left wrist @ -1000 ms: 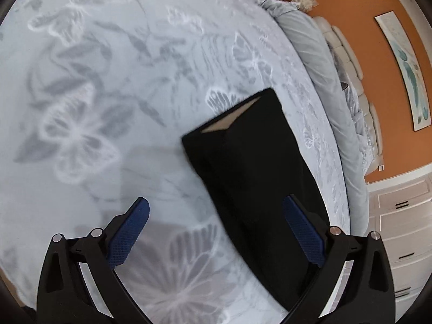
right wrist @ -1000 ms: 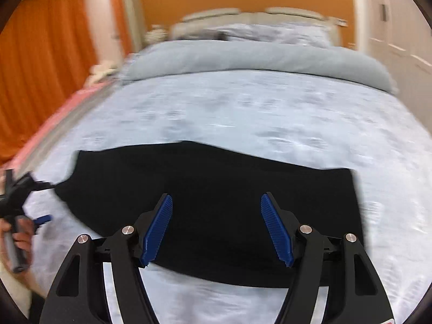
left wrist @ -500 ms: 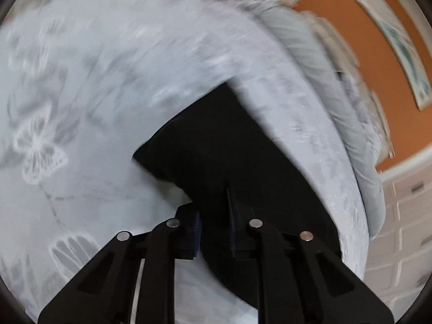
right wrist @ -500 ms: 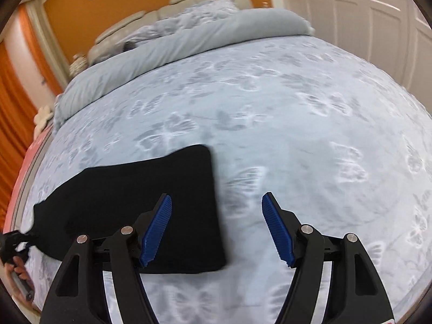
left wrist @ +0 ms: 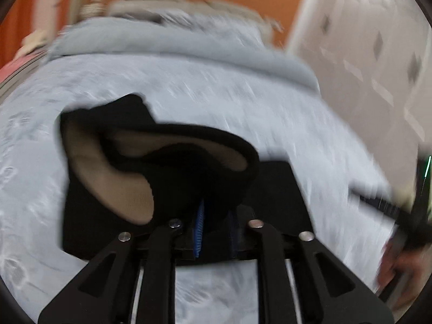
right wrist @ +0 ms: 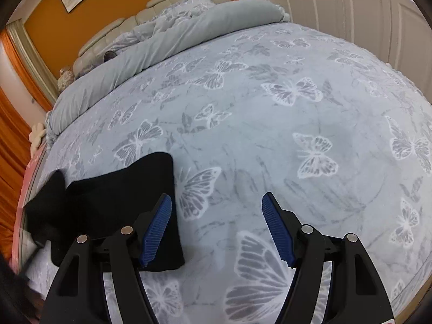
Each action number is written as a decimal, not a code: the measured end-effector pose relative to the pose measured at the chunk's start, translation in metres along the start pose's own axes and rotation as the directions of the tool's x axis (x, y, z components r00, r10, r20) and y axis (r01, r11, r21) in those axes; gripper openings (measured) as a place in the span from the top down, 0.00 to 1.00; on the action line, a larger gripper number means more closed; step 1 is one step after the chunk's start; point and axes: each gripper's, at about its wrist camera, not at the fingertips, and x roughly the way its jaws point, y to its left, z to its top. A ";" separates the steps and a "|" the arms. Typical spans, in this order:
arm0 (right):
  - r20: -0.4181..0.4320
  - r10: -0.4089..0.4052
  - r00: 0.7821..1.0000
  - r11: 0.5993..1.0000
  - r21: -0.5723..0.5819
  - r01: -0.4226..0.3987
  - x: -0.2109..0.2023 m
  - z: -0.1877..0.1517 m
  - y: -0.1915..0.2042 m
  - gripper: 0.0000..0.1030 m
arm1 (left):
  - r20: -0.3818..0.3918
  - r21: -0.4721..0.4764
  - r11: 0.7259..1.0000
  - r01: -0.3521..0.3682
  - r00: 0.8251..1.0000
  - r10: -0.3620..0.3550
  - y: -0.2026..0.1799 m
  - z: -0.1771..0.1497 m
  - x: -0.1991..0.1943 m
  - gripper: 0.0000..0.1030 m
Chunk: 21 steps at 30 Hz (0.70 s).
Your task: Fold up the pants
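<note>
Grey butterfly-print bed (right wrist: pixel 270 124) filling both views, with a rolled grey duvet (right wrist: pixel 162 46) at its head. Black pants (right wrist: pixel 113 197) lying folded near the bed's left edge, one end lifted off the cover, tan lining showing. Left claw (left wrist: pixel 216 216) clamped on that raised black fabric, having just eased slightly wider. Right claw (right wrist: pixel 217 229) spread apart, empty, above the bedcover just beside the pants' right edge.

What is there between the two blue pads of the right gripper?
Nothing is held: in the right wrist view only bare butterfly bedspread shows between the right gripper pads; the black pants lie left.
</note>
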 end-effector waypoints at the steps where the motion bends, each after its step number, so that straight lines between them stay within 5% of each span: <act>1: -0.009 0.006 1.000 1.000 -0.006 -0.006 0.002 0.000 0.003 0.34 | -0.039 0.018 1.000 0.009 0.999 -0.008 -0.005 -0.010 0.009 0.81; 2: -0.021 0.024 0.999 1.000 -0.012 -0.025 0.004 -0.001 0.007 0.34 | -0.070 0.026 0.999 0.023 0.997 -0.021 -0.007 -0.018 0.012 0.78; 4: -0.043 0.071 0.997 0.997 -0.028 -0.072 0.006 -0.003 0.018 0.29 | -0.067 0.055 0.998 0.032 0.997 -0.028 -0.007 -0.026 0.001 0.50; 5: -0.054 0.106 0.993 0.993 -0.040 -0.108 0.005 -0.005 0.028 0.27 | -0.010 0.066 0.998 0.018 1.000 -0.018 -0.002 -0.025 -0.018 0.19; 6: -0.061 0.130 0.990 0.990 -0.055 -0.134 0.005 -0.007 0.036 0.26 | 0.058 0.062 0.998 0.001 0.998 -0.004 0.004 -0.026 -0.036 0.07; 9: -0.124 0.217 0.968 0.964 -0.129 -0.233 0.010 -0.019 0.072 0.20 | 0.245 0.038 0.999 -0.021 0.969 0.011 0.026 -0.022 -0.093 0.05; 12: -0.185 0.227 0.956 0.943 -0.204 -0.263 0.023 -0.035 0.106 0.20 | 0.313 -0.037 0.999 -0.037 0.949 0.047 0.061 -0.007 -0.119 0.05; 17: -0.214 0.117 0.970 0.952 -0.255 -0.171 0.052 -0.051 0.135 0.19 | 0.254 -0.235 0.969 -0.075 0.958 0.136 0.129 -0.003 -0.113 0.05; 20: -0.214 0.147 0.966 0.964 -0.189 -0.188 0.066 -0.050 0.134 0.15 | 0.184 -0.333 0.941 -0.067 0.974 0.135 0.169 -0.005 -0.106 0.05; 21: -0.212 0.170 0.962 0.963 -0.172 -0.207 0.070 -0.048 0.134 0.23 | 0.178 -0.350 0.934 -0.072 0.974 0.142 0.171 -0.004 -0.105 0.05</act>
